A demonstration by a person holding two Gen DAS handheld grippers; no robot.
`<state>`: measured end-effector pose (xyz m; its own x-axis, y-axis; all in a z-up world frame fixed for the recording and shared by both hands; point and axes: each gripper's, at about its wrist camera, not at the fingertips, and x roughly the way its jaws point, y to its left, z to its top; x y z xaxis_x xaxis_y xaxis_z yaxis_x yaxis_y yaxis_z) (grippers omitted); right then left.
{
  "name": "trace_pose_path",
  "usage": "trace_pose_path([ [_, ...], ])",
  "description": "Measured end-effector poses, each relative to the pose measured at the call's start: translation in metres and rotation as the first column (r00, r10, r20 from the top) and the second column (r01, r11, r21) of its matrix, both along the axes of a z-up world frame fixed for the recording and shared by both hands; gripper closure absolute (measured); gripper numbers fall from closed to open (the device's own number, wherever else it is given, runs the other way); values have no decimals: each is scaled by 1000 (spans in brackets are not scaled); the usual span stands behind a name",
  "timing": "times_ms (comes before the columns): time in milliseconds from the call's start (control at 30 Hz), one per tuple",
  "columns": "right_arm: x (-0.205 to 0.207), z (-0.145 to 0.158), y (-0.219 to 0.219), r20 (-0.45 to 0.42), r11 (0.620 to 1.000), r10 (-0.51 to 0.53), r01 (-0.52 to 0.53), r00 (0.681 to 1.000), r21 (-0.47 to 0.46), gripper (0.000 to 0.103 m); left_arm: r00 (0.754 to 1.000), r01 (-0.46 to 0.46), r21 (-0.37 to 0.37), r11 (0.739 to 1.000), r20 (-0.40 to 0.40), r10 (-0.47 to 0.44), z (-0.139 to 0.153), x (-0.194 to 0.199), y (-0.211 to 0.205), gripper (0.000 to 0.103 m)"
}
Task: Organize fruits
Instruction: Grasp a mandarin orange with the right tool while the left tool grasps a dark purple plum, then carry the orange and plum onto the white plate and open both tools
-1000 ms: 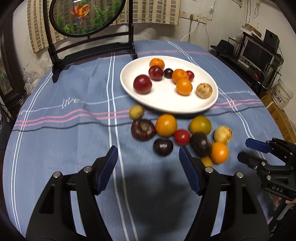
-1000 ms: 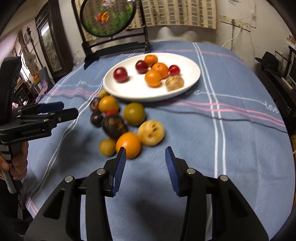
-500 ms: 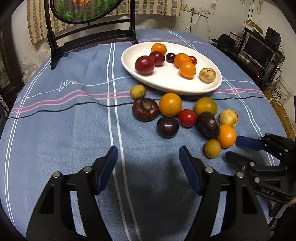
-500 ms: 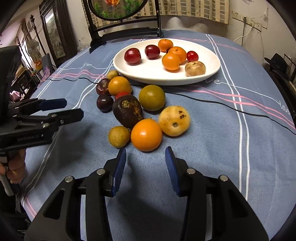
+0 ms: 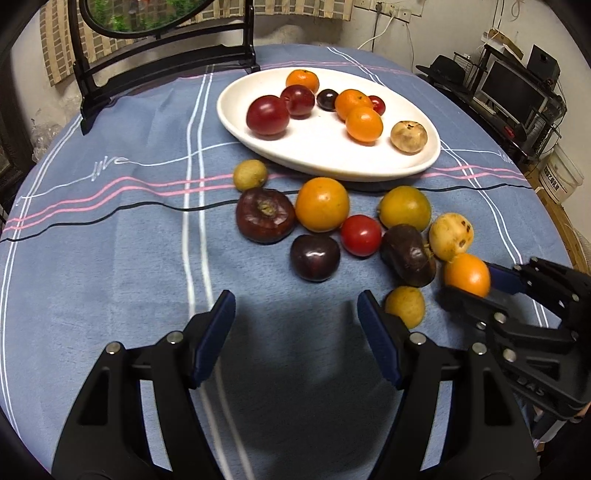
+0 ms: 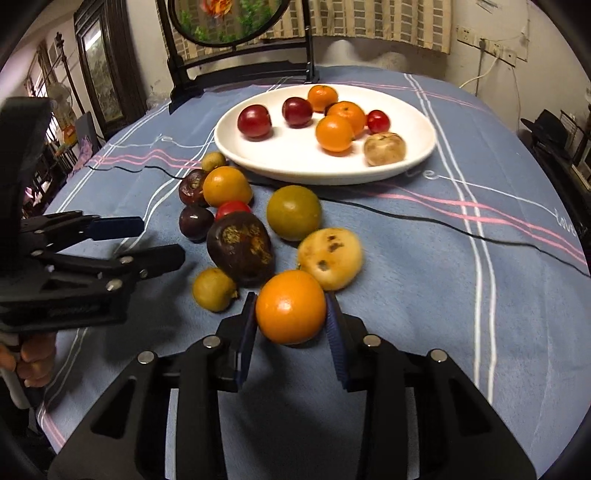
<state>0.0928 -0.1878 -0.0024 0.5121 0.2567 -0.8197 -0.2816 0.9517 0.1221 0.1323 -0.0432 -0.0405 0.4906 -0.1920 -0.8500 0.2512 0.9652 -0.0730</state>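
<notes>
Your right gripper (image 6: 290, 322) is closing its two blue-padded fingers (image 6: 246, 334) on an orange fruit (image 6: 290, 306), one pad pressing each side. Your left gripper (image 5: 295, 338) is hanging with its fingers (image 5: 216, 338) spread wide and nothing between them.

Ten fruits are lying loose on the cloth, counting the one you are gripping. Just ahead of your right fingertips a pale yellow spotted fruit (image 6: 330, 257) is touching the gripped fruit; to the left of the fingers a small yellow-green fruit (image 6: 214, 289) is sitting beside a dark brown blotched fruit (image 6: 240, 248). Beyond those are lying a greenish-yellow round fruit (image 6: 294, 212), a red tomato (image 6: 232, 209), a dark plum (image 6: 196, 222), a larger orange (image 6: 226, 185), a dark maroon fruit (image 6: 192, 187) and a second small yellow-green fruit (image 6: 214, 161).

Farther ahead, the white oval plate (image 6: 258, 162) is carrying seven more that you can see from the right wrist: two red plums (image 6: 254, 122), three small oranges (image 6: 334, 133), one small red fruit (image 6: 378, 120) and one tan fruit (image 6: 384, 148). The left wrist view is also showing a small dark fruit (image 5: 327, 99) among them, making eight.

Everything is resting on a blue tablecloth (image 6: 424, 258) striped in white, pink and black. Behind the plate a dark chair (image 6: 240, 70) with an oval back panel is standing against a checked curtain (image 6: 369, 22), and shelves holding a monitor (image 5: 511, 88) are showing off to the right of your left fingers.
</notes>
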Motion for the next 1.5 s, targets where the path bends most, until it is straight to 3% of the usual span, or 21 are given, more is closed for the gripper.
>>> trace_pose_path([
  [167, -11, 2, -21, 10, 999, -34, 34, 999, 17, 67, 1000, -4, 2, 1000, -21, 4, -5, 8, -11, 34],
  [267, -14, 4, -28, 19, 999, -42, 42, 999, 29, 67, 999, -7, 3, 1000, -44, 7, -10, 15, -17, 48],
  [367, -18, 7, -31, 29, 998, -43, 42, 999, 36, 67, 999, -16, 26, 1000, -30, 17, -10, 20, -21, 51],
  [467, -20, 8, -33, 33, 998, -45, 44, 998, 43, 67, 999, -29, 49, 998, -16, 30, -10, 23, -21, 71],
  [500, -20, 9, -33, 34, 998, -47, 45, 998, 44, 67, 1000, -23, 33, 999, -20, 24, -9, 22, -19, 72],
  [667, -22, 15, -32, 50, 998, -48, 46, 998, 41, 67, 1000, -31, 33, 999, 4, 31, 2, 13, -11, 72],
  [1000, -3, 47, -28, 123, 998, -50, 46, 991, 40, 67, 994, -5, 1, 1000, 107, 5, 51, 2, -2, 72],
  [1233, 33, 65, -18, 166, 999, -34, 27, 986, 42, 67, 990, 22, 3, 1000, 142, -22, 68, 31, -17, 72],
  [1500, 83, 48, -1, 138, 1000, -1, 0, 990, 9, 67, 994, 20, 5, 1000, 107, -21, 51, 79, -35, 72],
])
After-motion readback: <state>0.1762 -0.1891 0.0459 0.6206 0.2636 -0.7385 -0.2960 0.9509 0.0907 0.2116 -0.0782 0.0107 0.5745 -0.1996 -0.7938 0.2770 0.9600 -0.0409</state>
